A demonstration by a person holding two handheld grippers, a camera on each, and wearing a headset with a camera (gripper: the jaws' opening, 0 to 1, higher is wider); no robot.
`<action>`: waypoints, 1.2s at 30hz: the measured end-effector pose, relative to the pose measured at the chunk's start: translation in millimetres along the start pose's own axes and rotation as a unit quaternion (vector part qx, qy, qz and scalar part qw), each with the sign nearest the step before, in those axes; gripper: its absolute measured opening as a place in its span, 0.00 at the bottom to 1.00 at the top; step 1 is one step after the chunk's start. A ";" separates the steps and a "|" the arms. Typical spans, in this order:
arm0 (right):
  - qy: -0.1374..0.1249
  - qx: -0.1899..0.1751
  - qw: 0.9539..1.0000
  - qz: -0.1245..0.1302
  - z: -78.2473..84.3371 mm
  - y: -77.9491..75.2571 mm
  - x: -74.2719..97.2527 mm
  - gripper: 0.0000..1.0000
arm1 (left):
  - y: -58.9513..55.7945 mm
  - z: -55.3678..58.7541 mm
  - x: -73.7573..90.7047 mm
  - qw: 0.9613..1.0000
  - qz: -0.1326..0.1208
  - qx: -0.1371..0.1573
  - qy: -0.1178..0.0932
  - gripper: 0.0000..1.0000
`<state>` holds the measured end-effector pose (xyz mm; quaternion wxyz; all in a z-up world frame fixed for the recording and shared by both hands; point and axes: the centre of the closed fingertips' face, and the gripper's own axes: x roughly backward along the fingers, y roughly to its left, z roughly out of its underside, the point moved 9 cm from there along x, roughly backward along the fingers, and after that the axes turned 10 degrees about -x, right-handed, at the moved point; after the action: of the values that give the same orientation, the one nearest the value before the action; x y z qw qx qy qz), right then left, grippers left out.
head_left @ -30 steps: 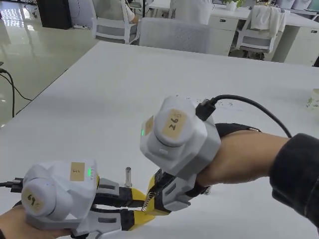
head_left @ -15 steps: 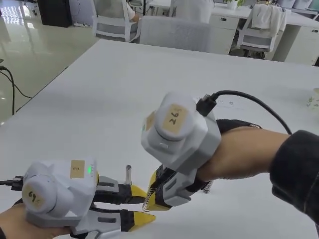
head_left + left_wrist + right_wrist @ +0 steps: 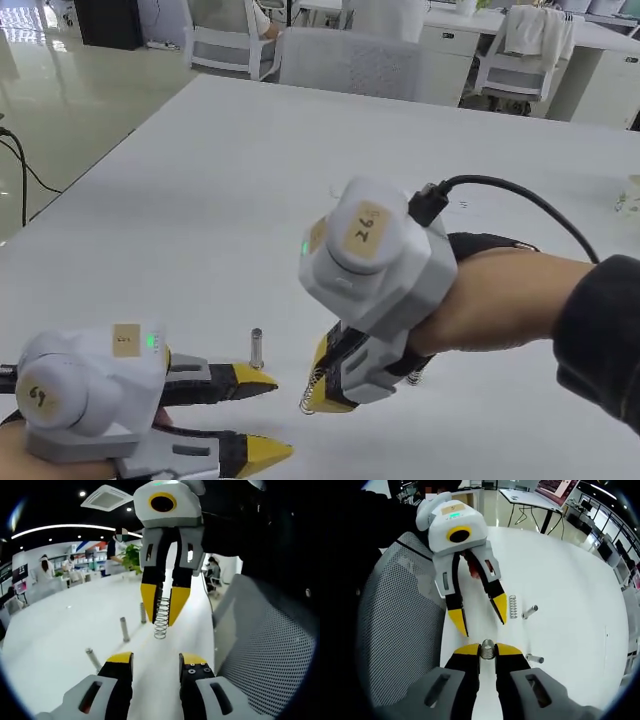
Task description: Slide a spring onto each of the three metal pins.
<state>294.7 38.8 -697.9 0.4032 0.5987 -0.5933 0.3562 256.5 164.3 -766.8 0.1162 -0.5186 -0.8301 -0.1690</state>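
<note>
My right gripper (image 3: 322,398) hangs just above the white table (image 3: 300,180), shut on a small steel spring (image 3: 309,388) that points down from its yellow tips. One short metal pin (image 3: 256,347) stands upright just left of it. My left gripper (image 3: 262,416) is at the lower left, open and empty. The left gripper view has its own jaws (image 3: 156,658) apart, facing the held spring (image 3: 161,617) and three upright pins (image 3: 124,629), (image 3: 143,612), (image 3: 93,658). In the right gripper view the jaws (image 3: 488,652) pinch the spring (image 3: 488,649); a loose spring (image 3: 513,605) lies by two pins (image 3: 530,611), (image 3: 535,658).
A grey mesh chair (image 3: 395,620) stands by the table's near edge, the same chair (image 3: 260,645) beside my left gripper. Office chairs (image 3: 350,65) line the table's far side. A black cable (image 3: 510,195) runs from the right gripper.
My left gripper has drawn back to the lower left, away from the right gripper's tips, with its jaws spread wider. The right gripper has shifted slightly right, still holding the spring.
</note>
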 end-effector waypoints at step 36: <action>0.021 -0.025 0.998 0.062 12.5 -49.0 30.8 0.08 | 7.2 15.3 31.5 0.994 -0.091 0.057 -0.013 0.54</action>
<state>344.3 13.0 -678.2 0.4076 0.5432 -0.6294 0.3777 249.0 199.3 -768.0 0.1189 -0.4359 -0.8834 -0.1245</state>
